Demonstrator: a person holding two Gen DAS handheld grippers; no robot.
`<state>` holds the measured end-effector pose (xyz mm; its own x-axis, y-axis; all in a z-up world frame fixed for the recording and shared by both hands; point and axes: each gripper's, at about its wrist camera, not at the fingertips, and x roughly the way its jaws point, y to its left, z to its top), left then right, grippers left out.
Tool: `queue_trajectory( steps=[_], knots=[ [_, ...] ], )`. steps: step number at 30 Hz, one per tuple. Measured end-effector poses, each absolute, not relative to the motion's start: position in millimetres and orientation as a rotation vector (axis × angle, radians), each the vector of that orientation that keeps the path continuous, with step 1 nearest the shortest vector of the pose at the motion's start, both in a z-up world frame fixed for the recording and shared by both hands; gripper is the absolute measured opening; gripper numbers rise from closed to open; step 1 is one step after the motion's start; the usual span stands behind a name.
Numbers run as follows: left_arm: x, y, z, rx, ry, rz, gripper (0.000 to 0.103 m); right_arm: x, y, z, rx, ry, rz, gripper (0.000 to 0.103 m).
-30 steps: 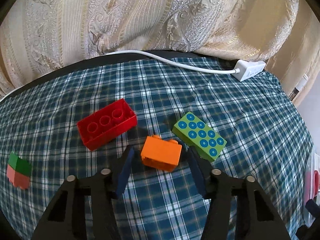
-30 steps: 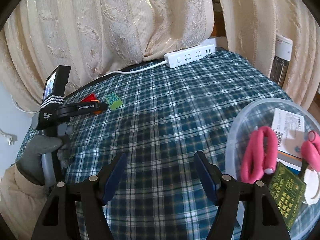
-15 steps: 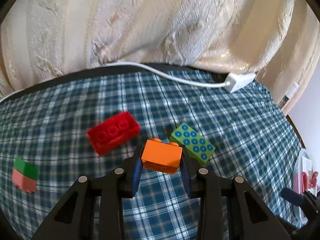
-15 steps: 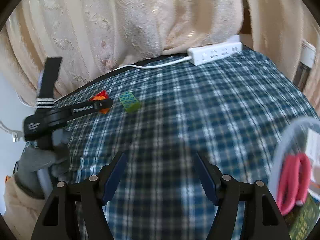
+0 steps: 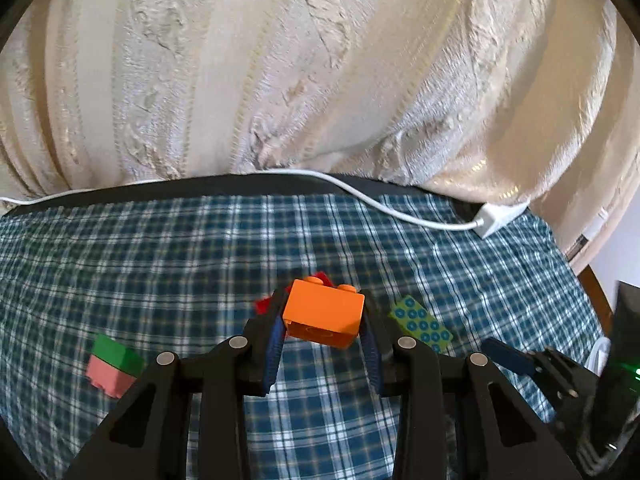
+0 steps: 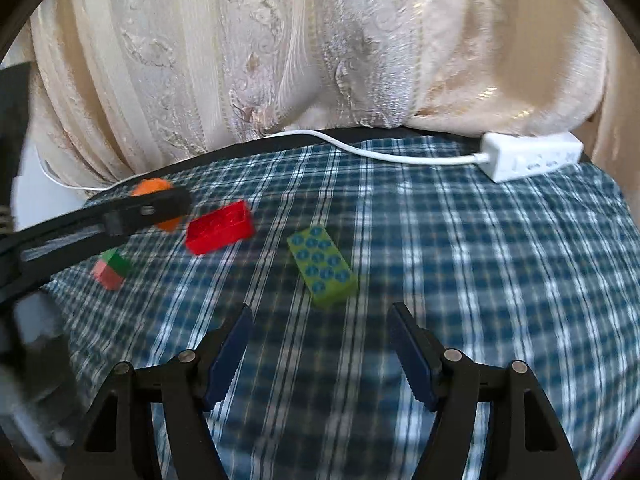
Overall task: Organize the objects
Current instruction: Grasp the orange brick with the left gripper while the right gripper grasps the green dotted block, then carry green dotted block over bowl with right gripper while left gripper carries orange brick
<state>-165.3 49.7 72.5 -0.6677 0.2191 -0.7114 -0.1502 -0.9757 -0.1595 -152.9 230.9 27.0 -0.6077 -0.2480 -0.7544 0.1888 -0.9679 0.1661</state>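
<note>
We hold orange brick [image 5: 323, 316] clamped in left tongs [image 5: 322, 334], lifted off desk [image 5: 200, 248] for sorting. Right tongs [image 6: 320, 350] apart, empty, lined up w/ green dotted brick [image 6: 322, 266], prob. next pick.

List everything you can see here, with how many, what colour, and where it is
orange brick: 1, orange, clamped in the left gripper, off the cloth
red brick: 1, red, on the cloth
green brick with blue dots: 1, ahead of the right gripper
green-and-pink block: 1, left on the cloth
power strip: 1, white, far right edge
checked cloth: 1, blue and white
curtain: cream, behind
left gripper: shut on the orange brick
right gripper: open, empty
</note>
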Motion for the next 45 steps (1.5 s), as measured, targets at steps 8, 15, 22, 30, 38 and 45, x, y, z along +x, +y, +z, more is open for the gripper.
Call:
queue_trajectory(
  steps=[8,15,22,30,38,45],
  knots=[
    [-165,45,80,-1.149,-0.151,2.704,0.036,-189,209,11,1.291,0.014,-2.598,0.065],
    [-165,45,81,-1.153,-0.157,2.706,0.036,-194,198,8,1.283,0.142,-2.635,0.05],
    [-165,47,80,-1.157,-0.159,2.705,0.036,-192,203,14,1.292,0.103,-2.634,0.032],
    [-162,52,83,-1.136,-0.155,2.69,0.036,-165,214,23,1.283,0.007,-2.632,0.032],
    [-153,67,89,-1.104,-0.127,2.653,0.036,-117,236,46,1.205,-0.087,-2.691,0.032],
    [-140,86,96,-1.065,-0.103,2.593,0.036,-78,264,60,1.174,-0.194,-2.757,0.032]
  ],
)
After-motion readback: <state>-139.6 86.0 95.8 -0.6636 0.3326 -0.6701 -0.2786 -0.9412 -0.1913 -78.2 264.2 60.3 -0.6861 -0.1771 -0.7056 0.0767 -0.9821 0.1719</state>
